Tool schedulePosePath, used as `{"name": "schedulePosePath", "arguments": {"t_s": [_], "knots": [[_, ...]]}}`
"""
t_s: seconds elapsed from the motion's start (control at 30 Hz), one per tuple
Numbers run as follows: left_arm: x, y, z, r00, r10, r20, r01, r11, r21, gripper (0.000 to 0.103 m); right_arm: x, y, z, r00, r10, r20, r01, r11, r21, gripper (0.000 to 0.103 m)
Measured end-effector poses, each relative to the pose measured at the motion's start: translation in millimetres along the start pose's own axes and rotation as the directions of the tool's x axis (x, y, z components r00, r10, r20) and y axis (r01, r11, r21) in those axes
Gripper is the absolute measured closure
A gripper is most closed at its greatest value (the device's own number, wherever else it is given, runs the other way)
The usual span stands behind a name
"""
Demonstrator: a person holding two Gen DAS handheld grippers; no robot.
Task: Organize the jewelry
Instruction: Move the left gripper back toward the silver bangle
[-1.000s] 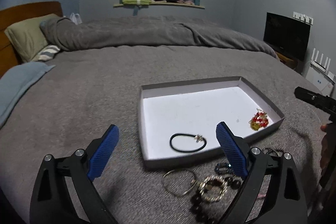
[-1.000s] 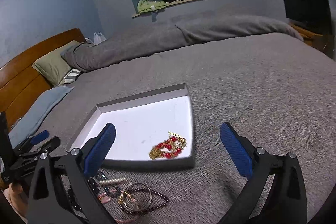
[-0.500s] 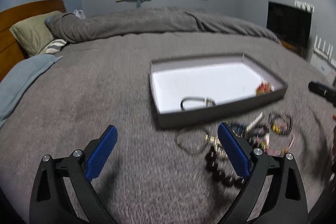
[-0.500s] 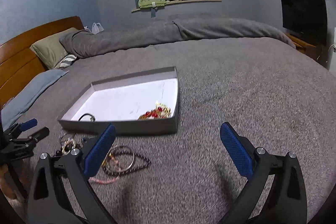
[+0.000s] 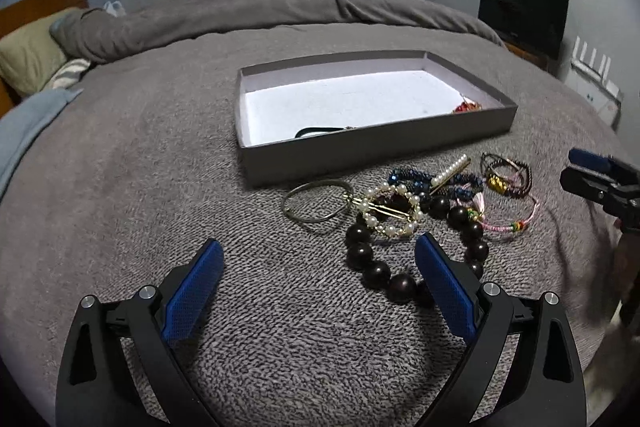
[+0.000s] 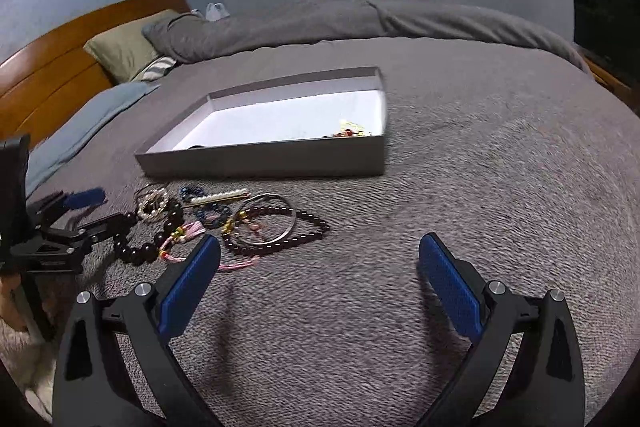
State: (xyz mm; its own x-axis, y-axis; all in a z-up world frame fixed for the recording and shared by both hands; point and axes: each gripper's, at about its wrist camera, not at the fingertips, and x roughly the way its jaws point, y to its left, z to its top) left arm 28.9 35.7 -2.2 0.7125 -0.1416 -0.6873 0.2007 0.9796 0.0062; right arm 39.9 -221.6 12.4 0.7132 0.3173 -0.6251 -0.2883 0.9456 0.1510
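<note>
Two blue-padded fingers of the left hand-held gripper (image 5: pixel 318 285) stand wide apart, released and holding nothing, low over the grey blanket (image 5: pixel 132 187) of the bed. Just beyond its right finger lies a loop of big dark beads (image 5: pixel 370 269), with a pearl ring clip (image 5: pixel 392 211) resting on it and a plain metal bangle (image 5: pixel 314 201) to the left, touching the clip. Farther right sit a blue beaded band (image 5: pixel 408 177), a pearl bar clip (image 5: pixel 450 173), a pink cord bracelet (image 5: pixel 514 221) and a dark bangle cluster (image 5: pixel 506 177). Beyond the pile is the shallow grey box (image 5: pixel 368 147); a black cord bracelet (image 5: pixel 316 131) shows at its near wall, and red and gold jewellery (image 5: pixel 466 107) lies in its right near corner.

From the right wrist, the right hand-held gripper (image 6: pixel 318 281) is likewise spread and empty above the blanket. The pile lies left of it, a string of small dark beads (image 6: pixel 280 231) nearest, just beyond its left finger. The left tool reaches in at the left edge, over the big beads.
</note>
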Motion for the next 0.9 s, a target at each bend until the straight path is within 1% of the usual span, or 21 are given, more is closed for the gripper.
{"name": "schedulePosePath", "arguments": {"t_s": [0.1,0.2,0.33,0.47,0.5,0.6,0.63,0.73,0.77,0.83,0.9], "knots": [[2,1,0,1.0,0.002,-0.004,-0.002,1.0,-0.003,0.007,3,4,1,1.0,-0.001,-0.003,0.001,1.0,-0.01,0.005],[6,11,2,1.0,0.005,-0.013,-0.005,0.999,-0.036,0.007,6,5,2,1.0,-0.007,-0.008,0.007,1.0,-0.009,0.005],[11,27,8,0.999,0.022,-0.023,-0.024,0.996,-0.083,0.007,6,7,3,1.0,0.0,-0.01,0.0,1.0,-0.015,0.009],[16,34,13,0.998,0.054,-0.038,-0.057,0.995,-0.077,0.009,9,10,3,1.0,-0.007,-0.019,0.007,1.0,-0.03,0.017],[16,34,13,0.998,0.047,-0.041,-0.05,0.996,-0.079,0.009,10,9,3,1.0,-0.007,-0.023,0.006,1.0,-0.03,0.018],[18,41,17,0.999,-0.017,-0.047,0.011,0.991,-0.13,0.01,12,8,3,1.0,-0.005,-0.029,0.004,1.0,-0.026,0.019],[18,41,18,0.999,-0.02,-0.047,0.013,0.991,-0.137,0.011,12,9,3,1.0,-0.004,-0.029,0.003,1.0,-0.027,0.019],[18,41,20,0.999,-0.003,-0.041,-0.002,0.991,-0.131,0.024,12,9,3,1.0,-0.002,-0.026,0.001,1.0,-0.031,0.019],[19,42,21,0.999,-0.011,-0.043,0.005,0.99,-0.14,0.026,12,9,3,1.0,-0.001,-0.026,0.0,1.0,-0.032,0.019],[23,42,23,0.998,-0.027,-0.055,0.018,0.988,-0.155,0.041,12,9,3,1.0,0.0,-0.027,0.0,1.0,-0.031,0.02],[25,41,26,0.998,-0.034,-0.058,0.025,0.988,-0.153,0.047,13,9,3,1.0,0.001,-0.028,-0.001,1.0,-0.029,0.02]]}}
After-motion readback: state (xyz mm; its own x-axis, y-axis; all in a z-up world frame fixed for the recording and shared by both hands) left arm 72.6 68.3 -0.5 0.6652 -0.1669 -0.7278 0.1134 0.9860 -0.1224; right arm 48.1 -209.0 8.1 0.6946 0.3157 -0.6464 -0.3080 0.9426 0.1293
